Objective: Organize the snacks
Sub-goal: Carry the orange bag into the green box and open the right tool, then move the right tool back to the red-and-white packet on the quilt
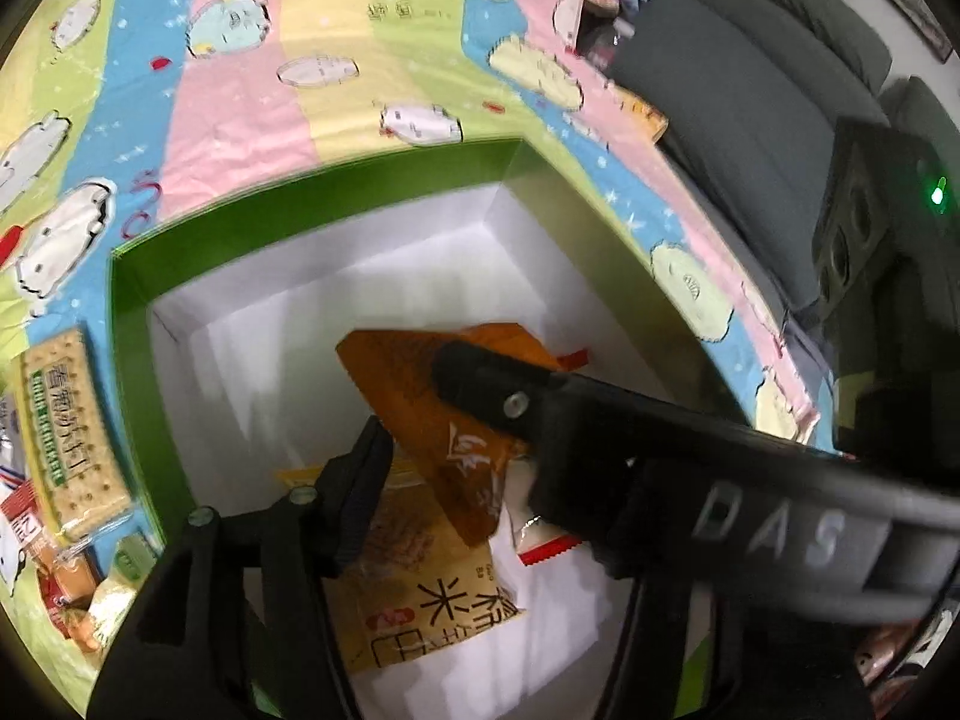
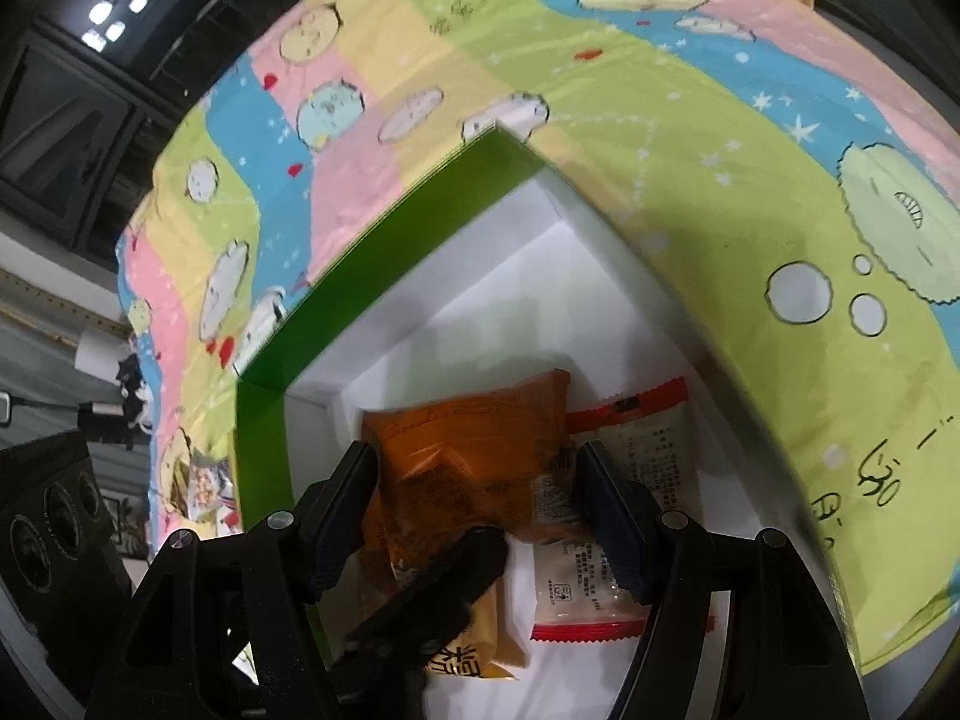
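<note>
A green box with a white inside (image 1: 132,300) (image 2: 264,420) lies open on the patterned cloth. An orange snack packet (image 1: 414,372) (image 2: 480,456) sits in it, over a yellow packet with printed characters (image 1: 420,600) (image 2: 474,654) and a clear packet with red ends (image 2: 636,456). My right gripper (image 2: 477,510) is open, jaws wide either side of the orange packet. One right finger (image 1: 498,396) crosses the left wrist view. My left gripper (image 1: 390,480) shows one finger (image 1: 360,498) beside the orange packet; its other finger is hidden. A left finger (image 2: 444,588) pokes into the right wrist view.
A green cracker packet (image 1: 66,438) and several other snack packets (image 1: 36,540) lie on the cloth left of the box. A small packet (image 2: 204,480) lies beyond the box's left wall. A grey sofa (image 1: 750,90) stands at the right. A black device (image 2: 54,510) is at the left.
</note>
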Motion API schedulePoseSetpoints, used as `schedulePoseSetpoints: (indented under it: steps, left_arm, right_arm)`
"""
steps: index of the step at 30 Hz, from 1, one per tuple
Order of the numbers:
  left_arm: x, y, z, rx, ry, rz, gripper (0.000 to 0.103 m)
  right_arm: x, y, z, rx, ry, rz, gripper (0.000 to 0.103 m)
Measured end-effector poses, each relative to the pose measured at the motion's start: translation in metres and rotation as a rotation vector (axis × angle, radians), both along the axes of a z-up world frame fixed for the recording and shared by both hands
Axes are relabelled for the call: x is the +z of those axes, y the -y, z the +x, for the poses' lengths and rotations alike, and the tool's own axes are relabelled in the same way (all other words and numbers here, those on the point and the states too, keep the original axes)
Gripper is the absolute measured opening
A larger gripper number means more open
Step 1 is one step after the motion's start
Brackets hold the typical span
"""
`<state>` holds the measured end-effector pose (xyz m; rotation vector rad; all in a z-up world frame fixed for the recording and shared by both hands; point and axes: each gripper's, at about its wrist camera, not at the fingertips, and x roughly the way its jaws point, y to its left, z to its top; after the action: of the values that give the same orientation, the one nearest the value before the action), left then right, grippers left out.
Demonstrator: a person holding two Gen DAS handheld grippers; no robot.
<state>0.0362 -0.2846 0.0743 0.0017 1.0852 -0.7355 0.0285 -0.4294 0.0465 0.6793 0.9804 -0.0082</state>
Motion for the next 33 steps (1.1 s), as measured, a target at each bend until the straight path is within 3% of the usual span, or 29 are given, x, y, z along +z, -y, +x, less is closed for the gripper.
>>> schedulePoseSetpoints:
  steps: [4, 10, 13, 19, 27, 33]
  left_arm:
    - [0.027, -0.015, -0.016, 0.021, 0.116, 0.01, 0.084]
    - [0.055, -0.068, -0.023, 0.137, 0.175, -0.021, 0.088]
    - [0.064, -0.102, -0.03, 0.193, 0.19, -0.052, 0.09]
    - [0.077, -0.173, -0.048, 0.342, 0.249, -0.075, 0.097]
    - [0.062, -0.269, -0.059, 0.562, 0.229, -0.074, 0.102]
    - [0.031, -0.318, -0.055, 0.683, 0.188, -0.055, 0.102]
  right_arm:
    - [0.016, 0.002, -0.009, -0.012, 0.079, 0.014, 0.074]
    - [0.046, -0.011, -0.025, -0.042, 0.179, -0.056, 0.082]
    - [0.057, -0.022, -0.029, -0.024, 0.216, -0.071, 0.091]
    - [0.08, -0.06, -0.035, 0.048, 0.289, -0.099, 0.093]
    - [0.097, -0.135, -0.032, 0.221, 0.354, -0.138, 0.099]
    - [0.087, -0.189, -0.02, 0.323, 0.312, -0.154, 0.099]
